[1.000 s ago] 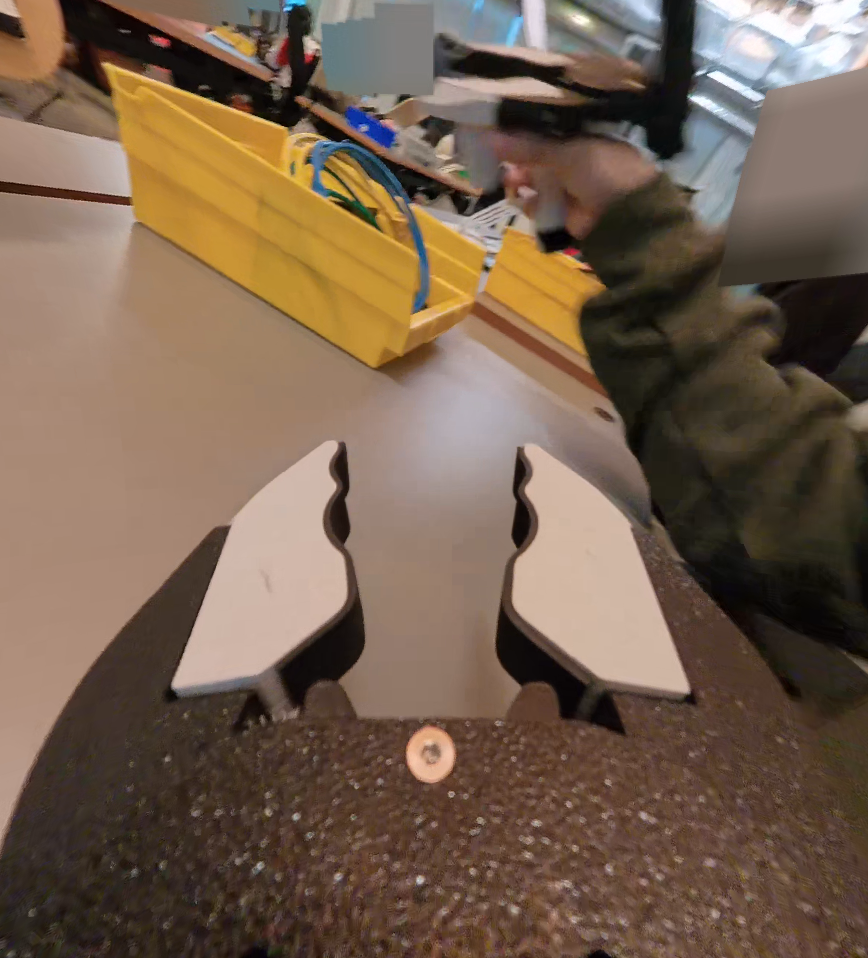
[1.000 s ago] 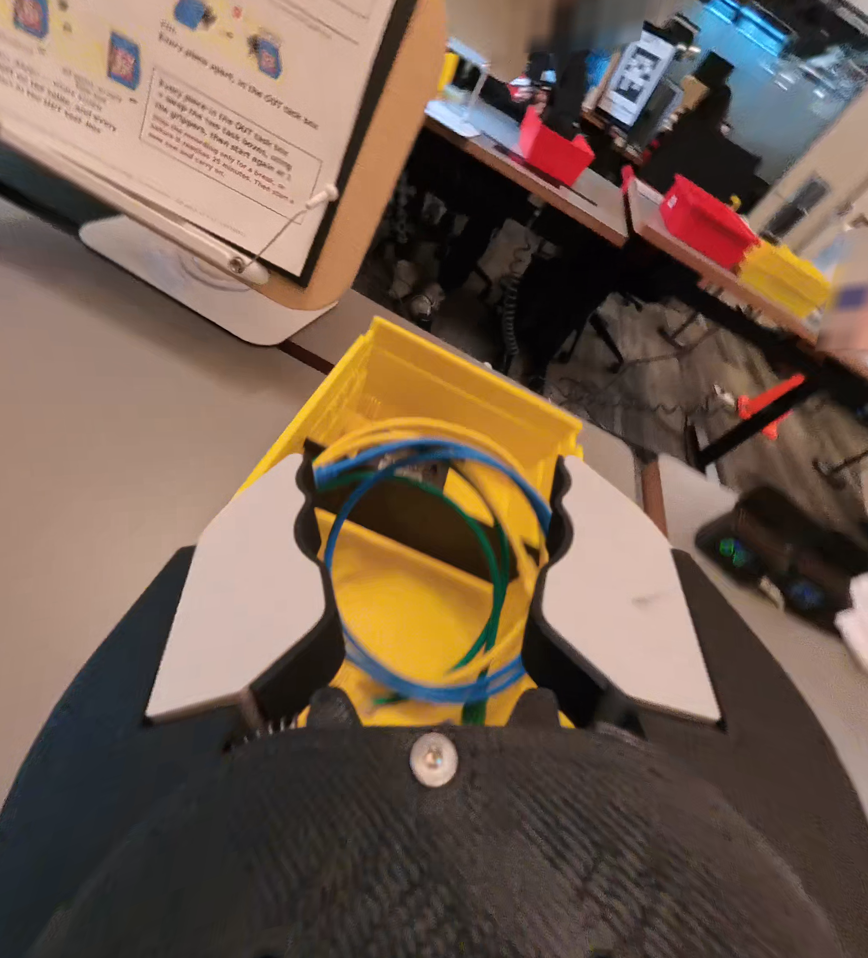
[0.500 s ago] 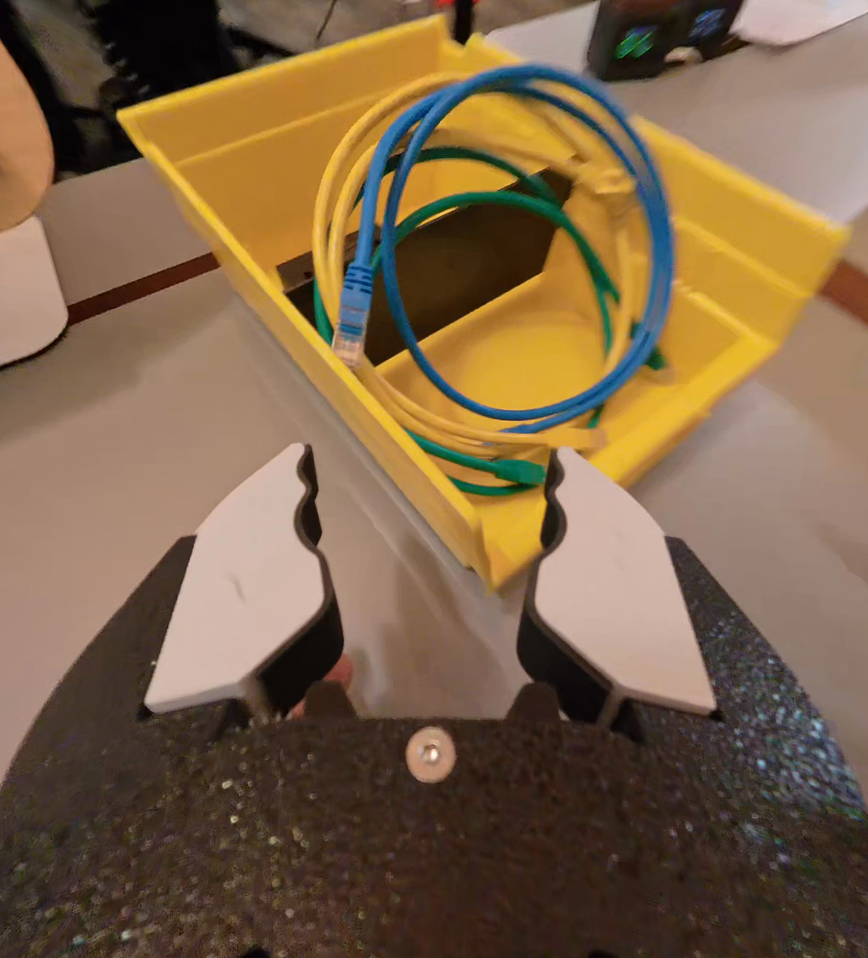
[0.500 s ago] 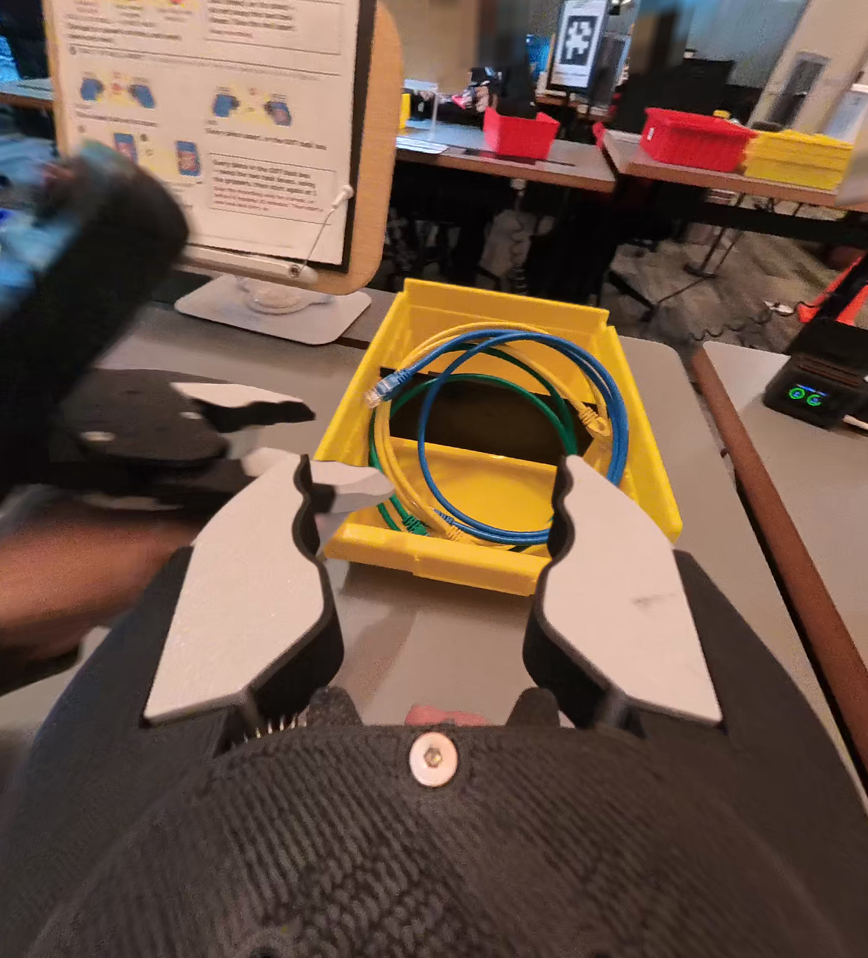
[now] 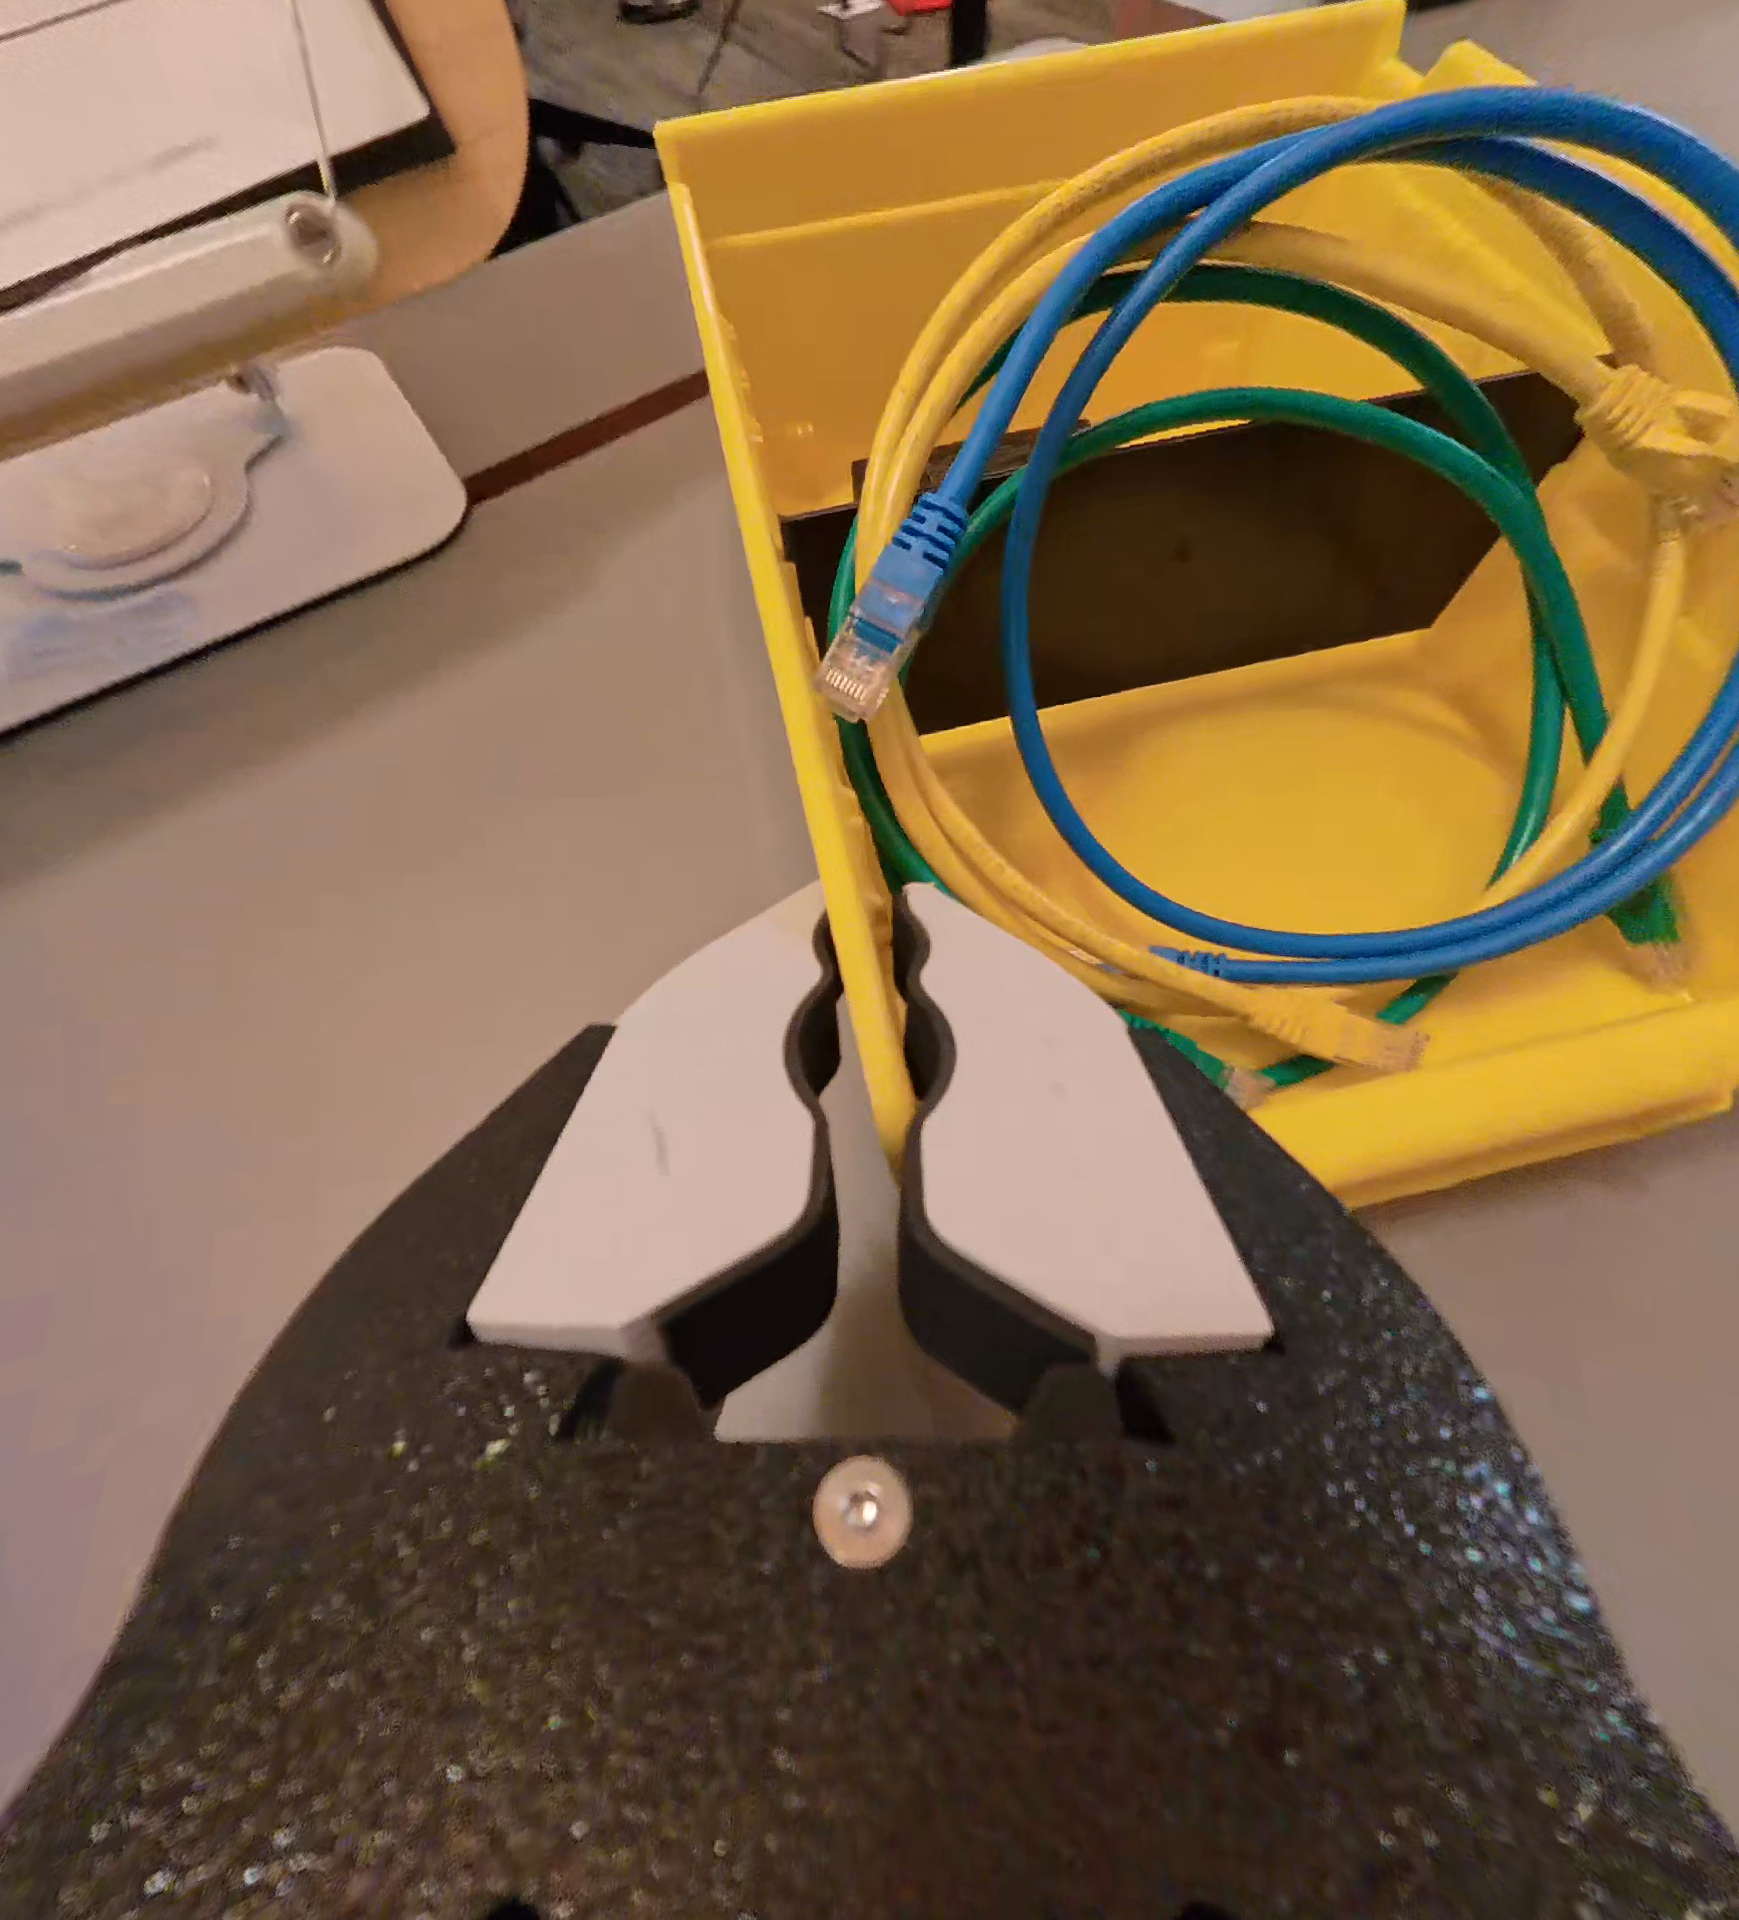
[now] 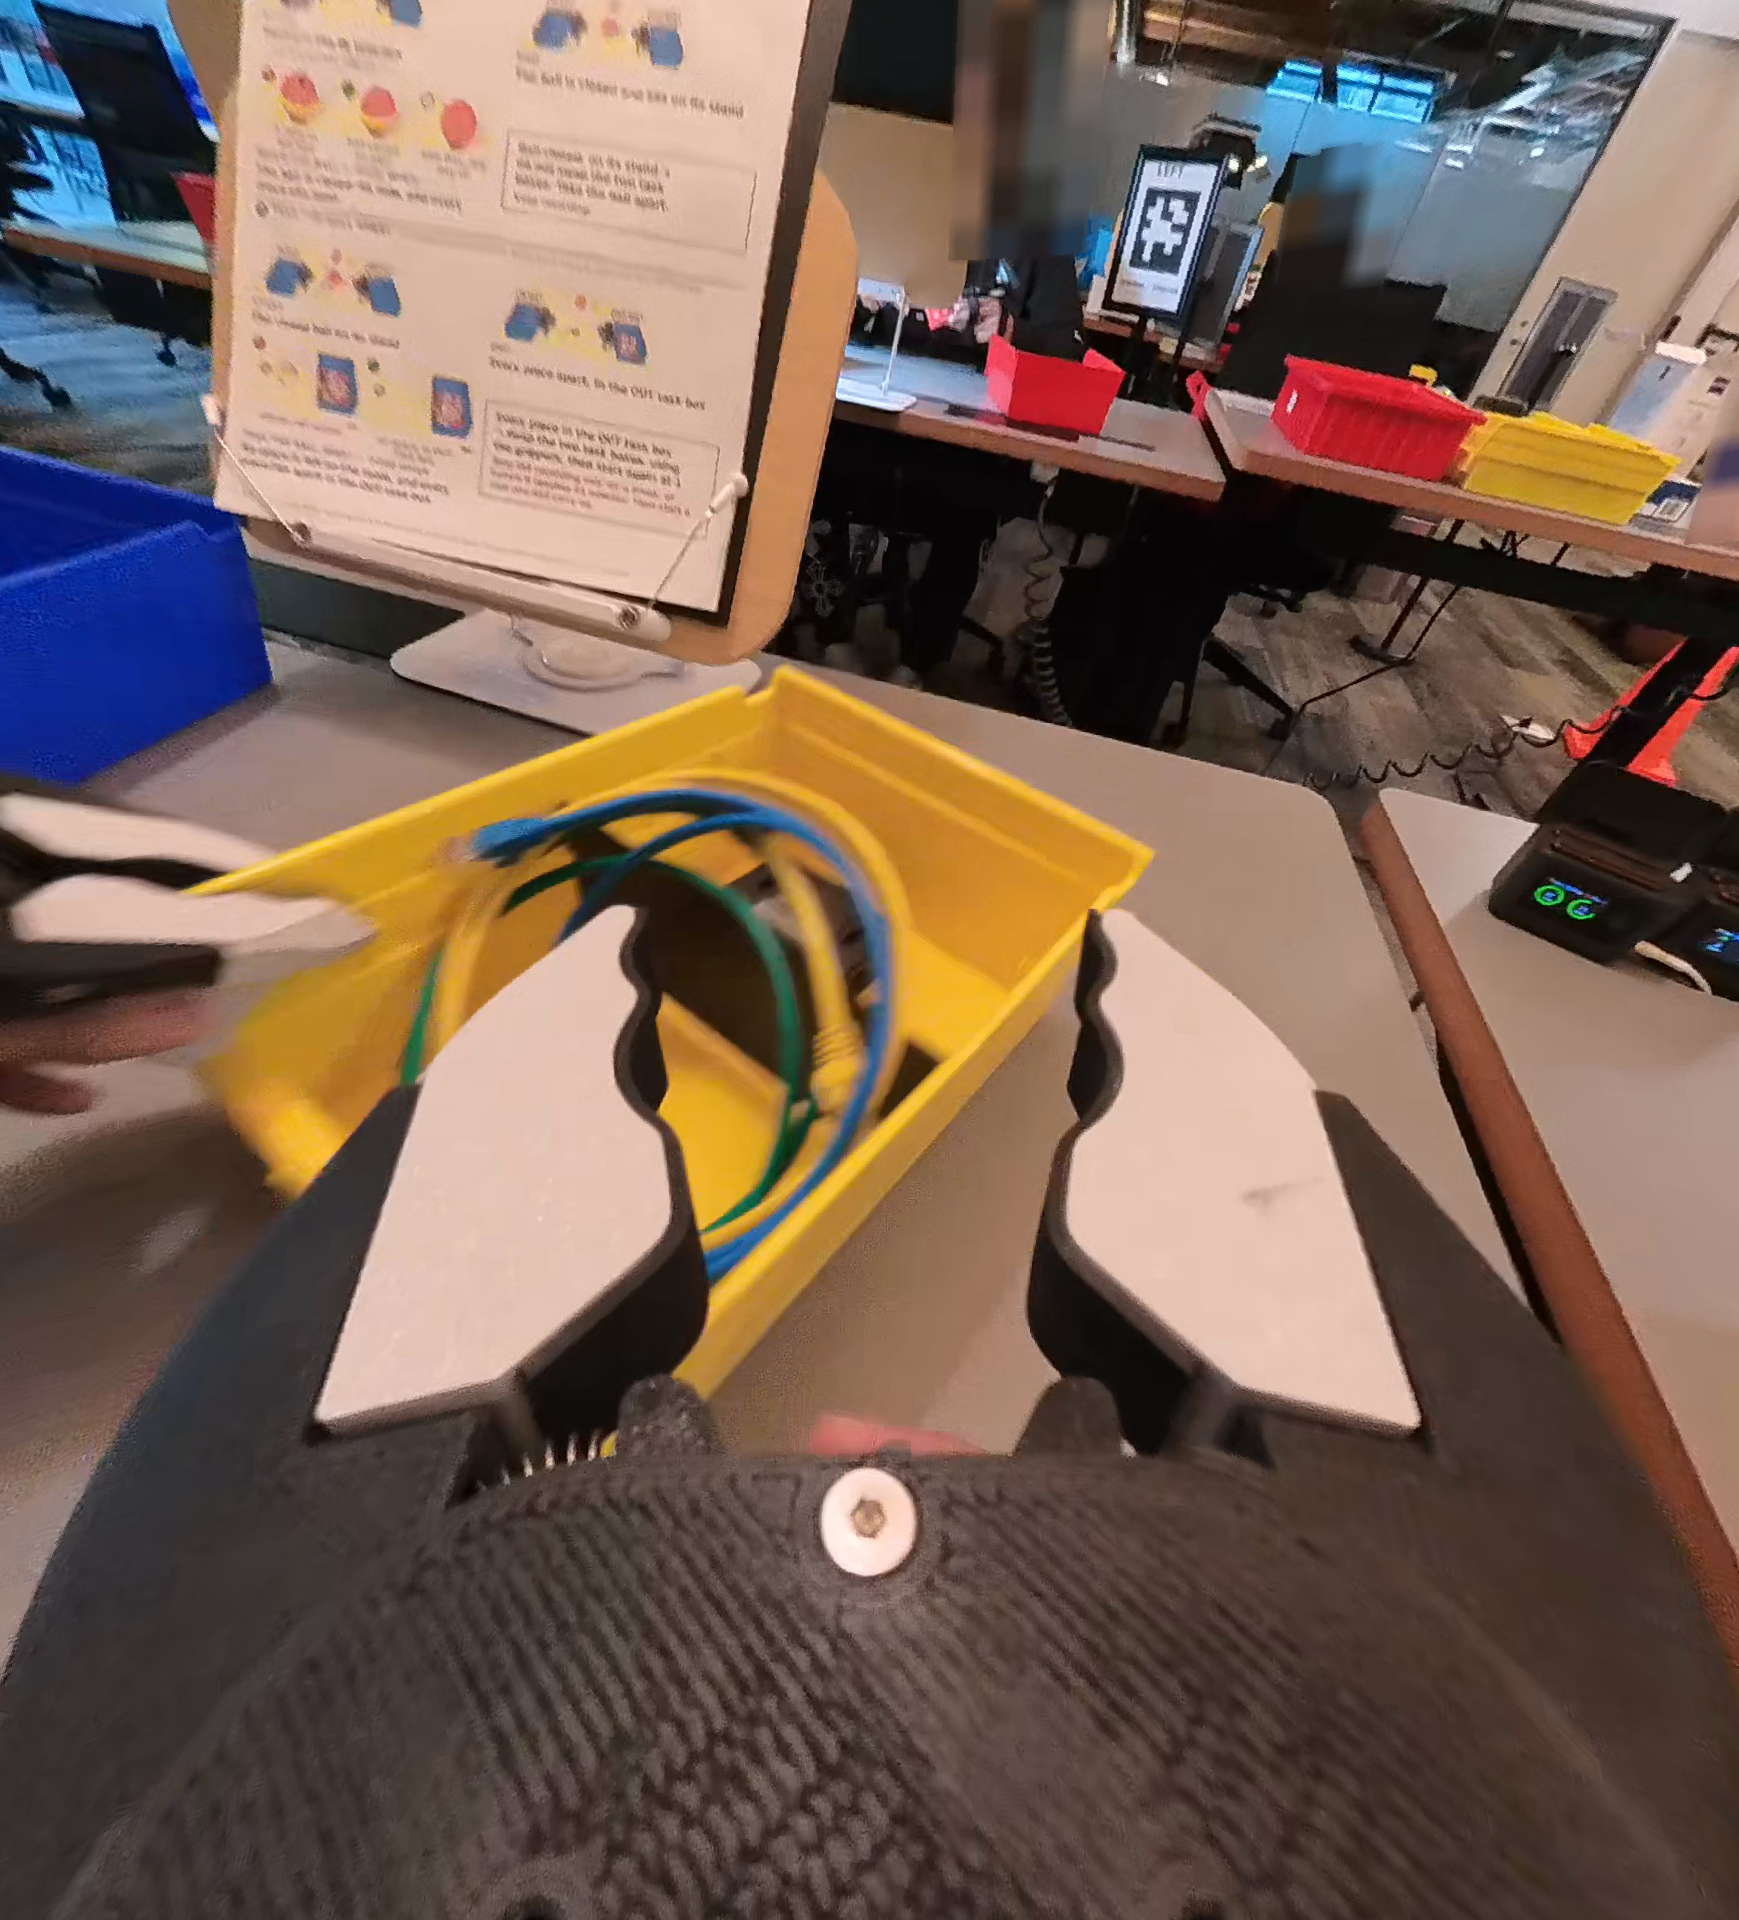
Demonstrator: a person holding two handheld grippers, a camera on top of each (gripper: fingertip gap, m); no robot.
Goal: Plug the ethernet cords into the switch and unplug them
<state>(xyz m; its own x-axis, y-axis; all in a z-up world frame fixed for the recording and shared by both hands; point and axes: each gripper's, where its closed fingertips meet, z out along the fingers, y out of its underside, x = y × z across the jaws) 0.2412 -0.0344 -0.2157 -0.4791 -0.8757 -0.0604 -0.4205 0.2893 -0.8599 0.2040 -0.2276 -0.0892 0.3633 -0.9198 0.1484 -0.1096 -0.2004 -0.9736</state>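
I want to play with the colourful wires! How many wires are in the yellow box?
3, all coiled together in the yellow bin: a blue cord, a yellow cord and a green cord. More could hide beneath.

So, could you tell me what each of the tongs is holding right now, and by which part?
The left tongs are shut on the yellow bin, pinching its left side wall near the front corner. The right tongs are open and hold nothing.

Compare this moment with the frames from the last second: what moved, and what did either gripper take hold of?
The left gripper swung toward the yellow bin and closed on its near side wall, having been open over bare table. The bin now sits turned and appears tipped. The right gripper pulled back from over the bin and stays open, holding nothing. The blue cord, yellow cord and green cord remain coiled inside.
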